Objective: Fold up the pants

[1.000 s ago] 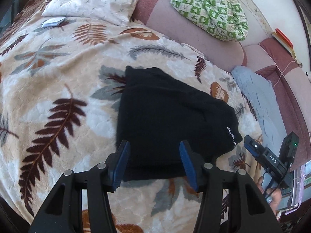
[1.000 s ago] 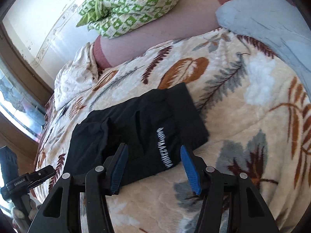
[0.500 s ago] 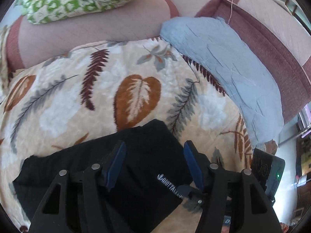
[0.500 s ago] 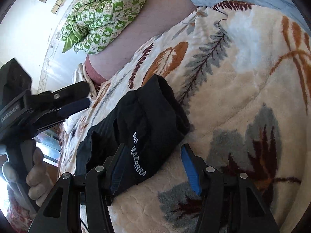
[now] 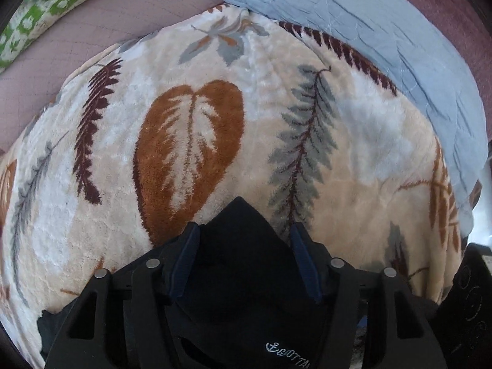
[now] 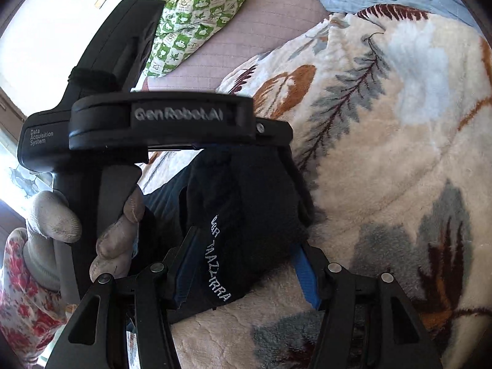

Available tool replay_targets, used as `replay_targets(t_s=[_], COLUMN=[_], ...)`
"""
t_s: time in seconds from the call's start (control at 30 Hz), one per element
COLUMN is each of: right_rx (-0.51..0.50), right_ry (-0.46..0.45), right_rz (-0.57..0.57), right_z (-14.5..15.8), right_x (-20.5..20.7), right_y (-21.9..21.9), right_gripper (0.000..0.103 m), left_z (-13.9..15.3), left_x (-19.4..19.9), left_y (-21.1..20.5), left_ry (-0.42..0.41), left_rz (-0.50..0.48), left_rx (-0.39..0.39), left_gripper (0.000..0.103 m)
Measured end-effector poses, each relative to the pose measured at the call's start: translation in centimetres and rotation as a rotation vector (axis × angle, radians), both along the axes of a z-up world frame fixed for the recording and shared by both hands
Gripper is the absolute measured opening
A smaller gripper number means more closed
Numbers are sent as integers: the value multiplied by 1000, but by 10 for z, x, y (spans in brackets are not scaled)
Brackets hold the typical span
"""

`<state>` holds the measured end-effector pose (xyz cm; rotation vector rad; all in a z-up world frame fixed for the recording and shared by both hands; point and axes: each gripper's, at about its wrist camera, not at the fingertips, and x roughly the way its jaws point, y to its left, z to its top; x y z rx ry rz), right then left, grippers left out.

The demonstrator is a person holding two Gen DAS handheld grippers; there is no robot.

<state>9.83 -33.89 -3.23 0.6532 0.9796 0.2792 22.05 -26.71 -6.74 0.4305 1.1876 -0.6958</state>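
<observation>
Right gripper (image 6: 246,269): nearest; blue pads either side of the folded pants' end with the white lettering. Jaws have just been closing; cloth between them, but whether the pads press on it I cannot tell.
Left gripper (image 5: 244,259): straddling a raised corner of the same cloth; jaws have just been closing, pads flank the fold; a firm pinch is not clear.
Pants (image 6: 246,209): black, folded to a compact bundle, lying on the leaf-print blanket (image 5: 190,141).
Handling: judged light, soft, limp; layers may slide apart. Best taken at the thick folded edge, through all layers.
Gloved hand (image 6: 117,230): wrapped round the left gripper's handle.
Change: a second ago the left gripper hung over the bundle's near edge; now it is at the lettered end, close by the right.
Beyond: blue cloth (image 5: 384,30); green checked bedding (image 6: 196,15).
</observation>
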Motion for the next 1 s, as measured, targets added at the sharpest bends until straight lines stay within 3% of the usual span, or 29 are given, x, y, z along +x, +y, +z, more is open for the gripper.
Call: replay_targets(t_s=[0.03,0.13,0.3,0.47,0.67,0.8,1.0], right_rx=[20,75,61,-2,-3,-58,-167], right_ry=[15,39,-14,-72,-97,-106,-94], right_rz=[17,22,39,104,208,306,462], right_z=[-2,-6,16,57,98,113,112], right_x=[2,2,-6,-14,-7,-6,2], right_y=[1,-2,2,26,69,119,201], right_gripper=[36,24,23,22,21,21,21], left_z=[0,6,33,66,107,112,88], left_x=[-4,-12,-17,-26,-30,-30,-33], left_y=[-4,-3,14,37,107,171,270], left_ry=[-41,-69,-74,-67,-62,-36,10], left_rz=[-19,-52,-19,24,134,240,420], left_rx=[49,63,-14,-132,-295,-395,-524], left_gripper=[28,13,13,13,13,13,13])
